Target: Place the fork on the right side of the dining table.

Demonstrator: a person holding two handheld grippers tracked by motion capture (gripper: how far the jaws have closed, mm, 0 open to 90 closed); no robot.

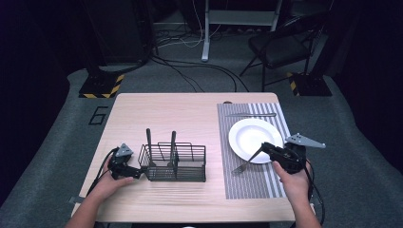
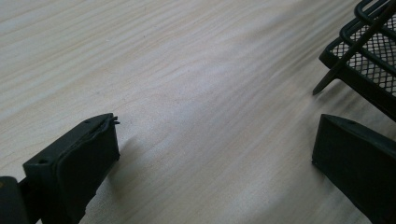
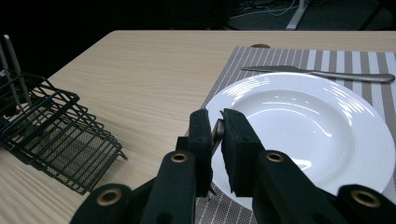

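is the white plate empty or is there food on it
Empty. The white plate shows a bare, glossy surface in the right gripper view; the fork in the right gripper lies on the placemat beside it.

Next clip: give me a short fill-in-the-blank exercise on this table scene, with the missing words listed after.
1. The right tongs are shut on the handle of a ____.
2. The white plate sits on a striped ____.
3. The knife lies on the mat beyond the ____.
4. The left tongs stand ____ beside the black wire caddy, nothing between them.

Missing words: fork; placemat; plate; open
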